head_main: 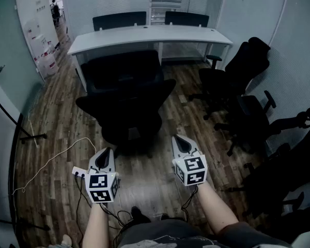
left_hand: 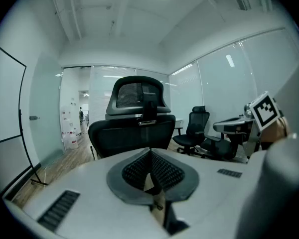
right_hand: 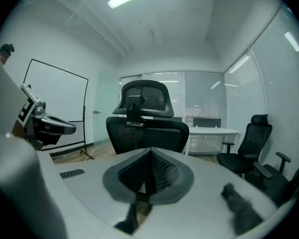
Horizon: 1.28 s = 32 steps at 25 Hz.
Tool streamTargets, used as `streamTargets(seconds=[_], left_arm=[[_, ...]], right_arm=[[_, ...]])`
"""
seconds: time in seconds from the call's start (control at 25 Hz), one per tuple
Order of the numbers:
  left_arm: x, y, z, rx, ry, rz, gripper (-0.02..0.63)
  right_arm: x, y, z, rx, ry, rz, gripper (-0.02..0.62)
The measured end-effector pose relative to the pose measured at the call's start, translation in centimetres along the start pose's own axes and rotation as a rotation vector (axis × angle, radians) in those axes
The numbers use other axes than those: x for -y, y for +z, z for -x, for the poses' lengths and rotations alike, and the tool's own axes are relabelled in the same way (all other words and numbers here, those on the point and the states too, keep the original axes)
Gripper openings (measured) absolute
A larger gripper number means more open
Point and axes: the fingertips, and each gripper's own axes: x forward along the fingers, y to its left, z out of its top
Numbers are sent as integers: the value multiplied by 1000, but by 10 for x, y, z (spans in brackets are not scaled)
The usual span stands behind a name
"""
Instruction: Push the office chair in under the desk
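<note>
The left gripper (head_main: 108,151) and the right gripper (head_main: 177,138) are being held side by side, each pointing toward 12 o'clock and tilting slightly downward, with a marker cube at the rear of each. In the left gripper view, the left gripper (left_hand: 150,151) is showing its ribbed dark pads pressed together with nothing between them. In the right gripper view, the right gripper (right_hand: 149,151) is showing the same condition: jaws fully closed and gripping nothing. The black mesh-backed office chair with headrest (head_main: 126,94) is standing at 12 o'clock from both grippers, with its backrest facing the person; neither gripper is touching it. The same chair (left_hand: 132,132) is filling the centre of the left gripper view and is appearing again (right_hand: 147,133) directly ahead in the right gripper view. The long white rectangular desk (head_main: 144,34) is lying at 12 o'clock beyond the chair, and the chair is sitting against its near edge; whether the seat is reaching under the top cannot be determined. Several spare black office chairs (head_main: 237,84) are standing at 2 to 3 o'clock along the wall. A thin white cable (head_main: 51,159) is trailing across the wood-plank floor (head_main: 57,112) at 9 o'clock. A whiteboard on a black stand (right_hand: 55,103) is standing at 10 o'clock in the right gripper view.
</note>
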Motion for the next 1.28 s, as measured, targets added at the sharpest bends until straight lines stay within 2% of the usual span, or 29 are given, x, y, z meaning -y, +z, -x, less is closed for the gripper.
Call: streamTargets(seconds=[0.52, 0.84, 0.96, 1.12, 1.28], left_arm=[[0, -4, 0, -4, 17, -1, 18], [-12, 4, -10, 31, -15, -11, 18], [-26, 11, -13, 53, -14, -32, 20], [-47, 19, -17, 66, -26, -76, 20], [-63, 18, -18, 61, -58, -97, 20]], right_arm=[[-3, -2, 0, 7, 12, 7, 21], [-10, -1, -6, 9, 27, -73, 21], [-7, 9, -8, 43, -30, -29, 23], [-14, 19, -17, 24, -91, 95, 23], [-24, 21, -21, 11, -131, 98, 25]])
